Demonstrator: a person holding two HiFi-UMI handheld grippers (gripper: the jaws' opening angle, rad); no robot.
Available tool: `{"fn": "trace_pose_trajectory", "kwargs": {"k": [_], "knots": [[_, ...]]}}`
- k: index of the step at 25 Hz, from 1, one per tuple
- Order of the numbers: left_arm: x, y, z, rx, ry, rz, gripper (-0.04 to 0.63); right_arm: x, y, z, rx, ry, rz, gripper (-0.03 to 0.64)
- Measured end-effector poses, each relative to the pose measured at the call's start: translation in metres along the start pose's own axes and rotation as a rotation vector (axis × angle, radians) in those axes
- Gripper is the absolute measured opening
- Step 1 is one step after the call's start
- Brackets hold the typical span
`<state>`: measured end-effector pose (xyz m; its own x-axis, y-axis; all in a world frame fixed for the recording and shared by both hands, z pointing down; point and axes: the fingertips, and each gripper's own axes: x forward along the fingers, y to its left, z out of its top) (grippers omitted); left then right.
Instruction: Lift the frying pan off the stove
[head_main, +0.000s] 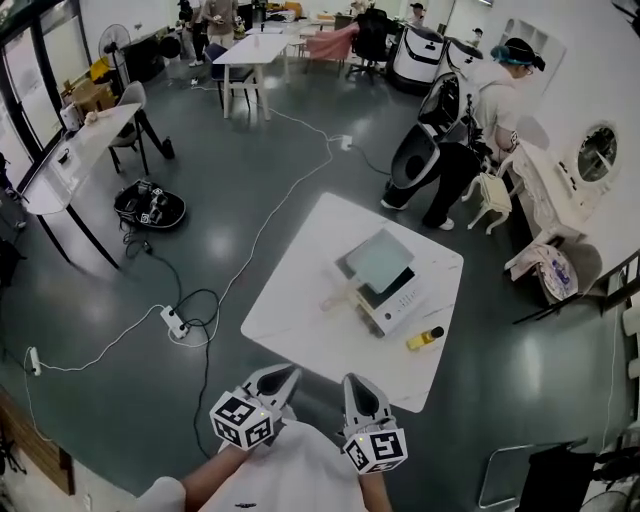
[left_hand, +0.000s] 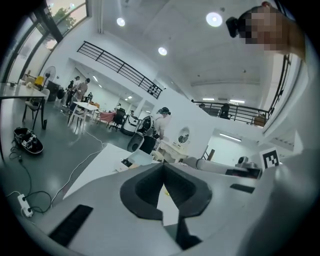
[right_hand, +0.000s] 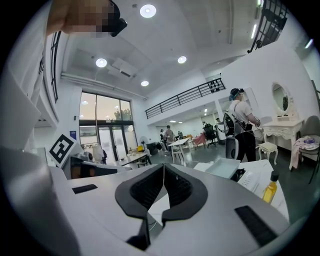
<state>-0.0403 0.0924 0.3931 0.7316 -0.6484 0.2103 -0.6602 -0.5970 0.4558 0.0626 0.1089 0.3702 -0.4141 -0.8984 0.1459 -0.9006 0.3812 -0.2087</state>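
Left gripper (head_main: 283, 374) and right gripper (head_main: 356, 384) at 6 o'clock, just short of the worktop's (head_main: 300, 310) near edge. Both sets of fingers pressed together, nothing between them. Frying pan (head_main: 380, 258) sits on the stove (head_main: 398, 302) mid-worktop, 12 o'clock from the grippers. Yellow bottle (head_main: 424, 338) lies at the stove's 4 o'clock, near the right edge. Open floor (head_main: 230, 180) from 9 to 11 o'clock; cable (head_main: 265, 225) and power strip (head_main: 175, 322) at 9. Person (head_main: 470, 140) stands off the 1 o'clock corner.
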Motion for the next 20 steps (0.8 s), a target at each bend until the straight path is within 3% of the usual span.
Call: {"fn": "trace_pose_trajectory", "kwargs": {"k": [10, 20], "knots": [[0.049, 0.087, 0.052, -0.003, 0.029, -0.088, 0.002, 0.105, -0.008, 0.011, -0.002, -0.033, -0.076, 0.0], [0.092, 0.089, 0.041, -0.045, 0.128, -0.174, 0.002, 0.112, -0.05, 0.01, 0.037, -0.025, -0.197, 0.0]]}}
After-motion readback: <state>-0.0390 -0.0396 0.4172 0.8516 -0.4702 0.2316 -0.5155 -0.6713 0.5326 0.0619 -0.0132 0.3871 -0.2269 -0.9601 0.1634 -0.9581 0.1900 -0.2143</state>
